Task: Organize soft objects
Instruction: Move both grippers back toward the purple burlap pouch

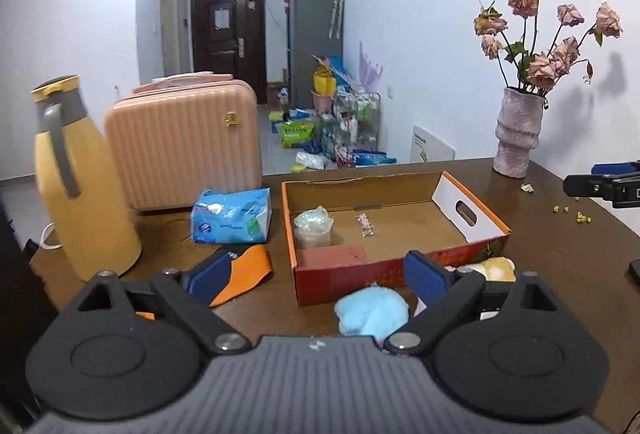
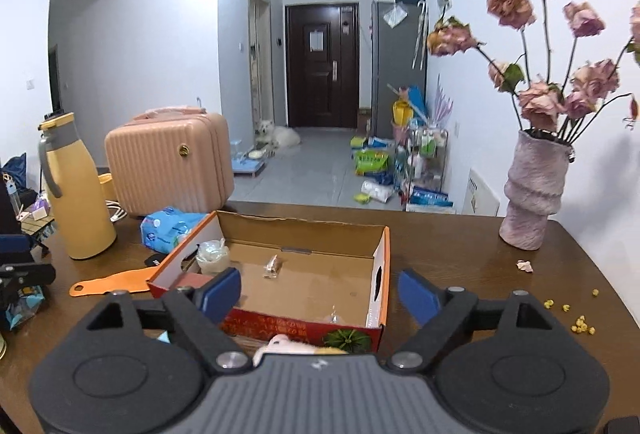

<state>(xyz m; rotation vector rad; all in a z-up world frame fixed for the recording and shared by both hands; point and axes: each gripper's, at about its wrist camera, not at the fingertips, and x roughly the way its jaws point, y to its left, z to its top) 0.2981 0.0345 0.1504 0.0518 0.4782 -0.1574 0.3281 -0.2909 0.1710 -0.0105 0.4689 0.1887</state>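
Note:
An open cardboard box (image 1: 472, 206) with an orange rim and red front lies on the brown table. Inside it are a wrapped plastic cup (image 1: 314, 228), a small clear wrapper (image 1: 366, 224) and a reddish block (image 1: 332, 256). A light blue plush (image 1: 372, 314) lies on the table just in front of the box, with a cream plush (image 1: 494, 268) to its right. My left gripper (image 1: 318, 274) hangs open above the blue plush, with nothing held. My right gripper (image 2: 320, 292) is open over the box's (image 2: 384, 274) near edge, empty. The cream plush (image 2: 292, 348) peeks out below it.
A yellow thermos jug (image 1: 76, 186), a pink suitcase (image 1: 184, 142), a blue tissue pack (image 1: 232, 216) and an orange flat strip (image 1: 248, 270) lie left of the box. A vase of dried roses (image 1: 518, 130) stands at the back right, with crumbs (image 1: 580, 216) nearby.

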